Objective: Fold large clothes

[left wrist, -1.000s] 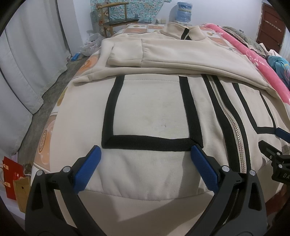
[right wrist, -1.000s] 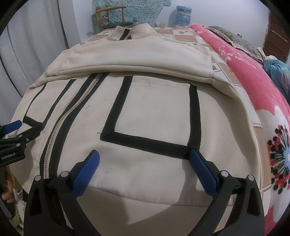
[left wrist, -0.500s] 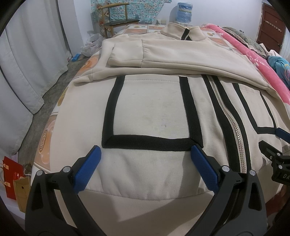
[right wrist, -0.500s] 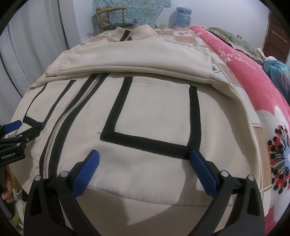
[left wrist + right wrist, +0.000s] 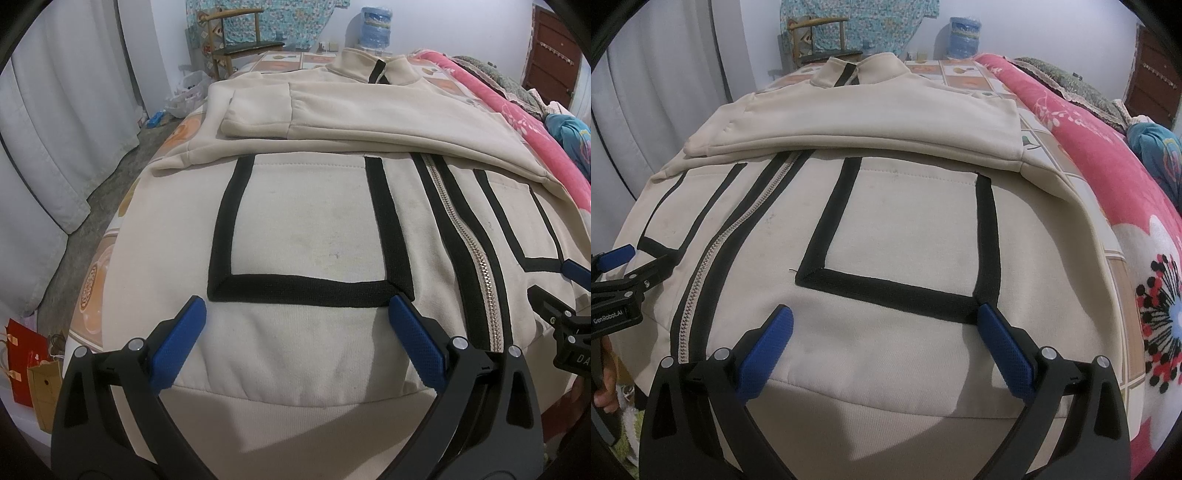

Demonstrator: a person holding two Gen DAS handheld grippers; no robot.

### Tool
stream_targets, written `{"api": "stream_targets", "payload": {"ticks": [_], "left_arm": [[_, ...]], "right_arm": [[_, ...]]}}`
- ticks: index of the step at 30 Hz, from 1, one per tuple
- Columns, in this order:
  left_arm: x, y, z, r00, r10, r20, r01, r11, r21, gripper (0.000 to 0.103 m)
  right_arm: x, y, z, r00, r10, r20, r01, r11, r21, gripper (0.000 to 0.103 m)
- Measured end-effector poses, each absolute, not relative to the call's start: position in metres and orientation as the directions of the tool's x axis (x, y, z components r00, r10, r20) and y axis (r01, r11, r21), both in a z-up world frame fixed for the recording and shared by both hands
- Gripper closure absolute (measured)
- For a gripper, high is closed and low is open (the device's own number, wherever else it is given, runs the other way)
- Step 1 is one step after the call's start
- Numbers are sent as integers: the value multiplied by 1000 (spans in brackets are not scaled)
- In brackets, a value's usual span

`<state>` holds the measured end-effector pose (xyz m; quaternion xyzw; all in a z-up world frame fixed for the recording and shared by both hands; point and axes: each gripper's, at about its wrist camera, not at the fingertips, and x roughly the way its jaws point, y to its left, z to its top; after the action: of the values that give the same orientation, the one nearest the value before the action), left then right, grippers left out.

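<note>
left wrist: low, close over jacket (image 5: 306, 236) hem, facing collar, left pocket centred | right wrist: same height, right pocket centred | shared: zipper (image 5: 713, 266), folded sleeves, far wall, each other's gripper at edge

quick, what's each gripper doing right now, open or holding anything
Left gripper: open, holding nothing, above the jacket hem.
Right gripper: open, holding nothing, above the same hem.

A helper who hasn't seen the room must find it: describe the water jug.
Beyond the far end of the bed, past the cream jacket's collar, a blue water jug stands against the pale wall. It sits right of the wooden chair and is the only round blue container there.
</note>
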<state>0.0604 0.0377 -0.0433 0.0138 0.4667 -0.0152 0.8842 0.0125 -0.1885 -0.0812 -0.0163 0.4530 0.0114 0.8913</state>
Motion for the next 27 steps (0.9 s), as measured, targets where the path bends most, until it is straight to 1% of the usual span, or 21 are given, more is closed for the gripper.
{"api": "stream_targets", "payload": {"ticks": [10, 14, 17, 20, 22, 24, 27], "left_arm": [[58, 37, -42, 578, -14, -816, 61, 998, 26, 7], [40, 50, -31, 641, 6, -767, 58, 997, 57, 7], [17, 77, -23, 678, -13, -735, 39, 999, 19, 7], [-7, 106, -21, 686, -32, -727, 17, 999, -28, 8], [-20, 119, -24, 675, -52, -736, 14, 998, -58, 13], [-31, 130, -30, 653, -75, -753, 6, 996, -93, 24], [-42, 151, -44, 605, -130, -786, -36, 981, -190, 33]], "right_arm": [[11, -189, -82, 596, 5, -803, -35, 999, -20, 6], [11, -189, -81, 595, 6, -804, -38, 999, -20, 6], [11, -189, -81, 597, 7, -802, -39, 999, -20, 6], [10, -189, -82, 600, 7, -800, -39, 999, -20, 6], [10, -189, -83, 603, 8, -798, -39, 999, -20, 6], [10, -189, -83, 604, 8, -797, -40, 999, -20, 6], [10, -189, -83, 605, 8, -796, -40, 999, -20, 6]]}}
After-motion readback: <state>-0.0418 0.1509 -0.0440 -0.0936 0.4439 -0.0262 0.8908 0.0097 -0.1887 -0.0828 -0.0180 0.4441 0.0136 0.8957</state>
